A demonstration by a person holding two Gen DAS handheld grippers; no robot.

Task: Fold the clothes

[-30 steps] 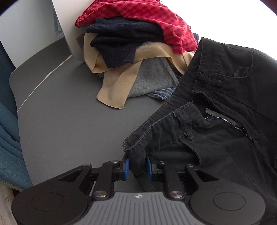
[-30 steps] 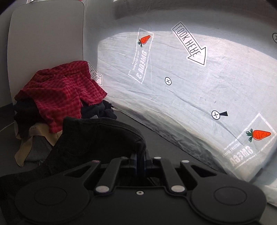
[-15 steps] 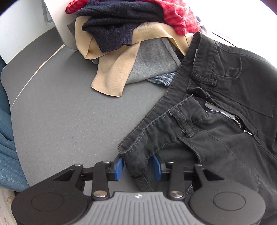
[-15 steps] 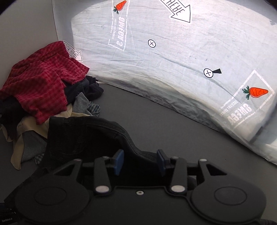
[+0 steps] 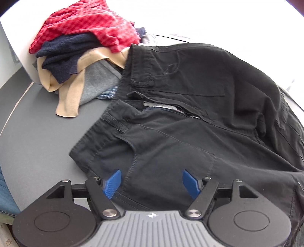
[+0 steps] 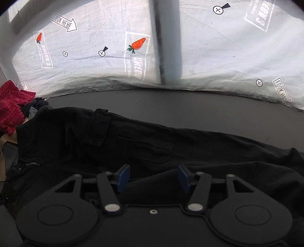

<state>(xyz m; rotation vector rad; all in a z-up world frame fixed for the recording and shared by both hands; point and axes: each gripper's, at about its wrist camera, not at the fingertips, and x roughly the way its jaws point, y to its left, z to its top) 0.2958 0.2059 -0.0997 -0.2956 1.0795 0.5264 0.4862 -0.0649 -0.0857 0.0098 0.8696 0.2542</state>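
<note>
The black cotton trousers [image 5: 190, 114] lie flat on the grey desk [image 5: 38, 133], near its back edge. Left tool [image 5: 152, 182] and right tool [image 6: 153, 177] are opening wide above them, holding nothing.

This looks like a staged recording corner set up for clothes-folding rather than a lived-in room. A plain dark grey table [image 5: 38, 133] serves as the work surface, and at its far edge hangs a white backdrop sheet [image 6: 218, 53] printed with carrot logos [image 6: 137, 44], "look here" arrows [image 6: 64, 24] and small crossed-circle marks [image 6: 218, 9], the sort of markers used for camera tracking. At the far left a heap of mixed garments [image 5: 81, 47] lies in a loose pile beside black trousers [image 5: 190, 123] spread flat. Blue upholstery [image 5: 5, 193] shows at the near left edge.
</note>
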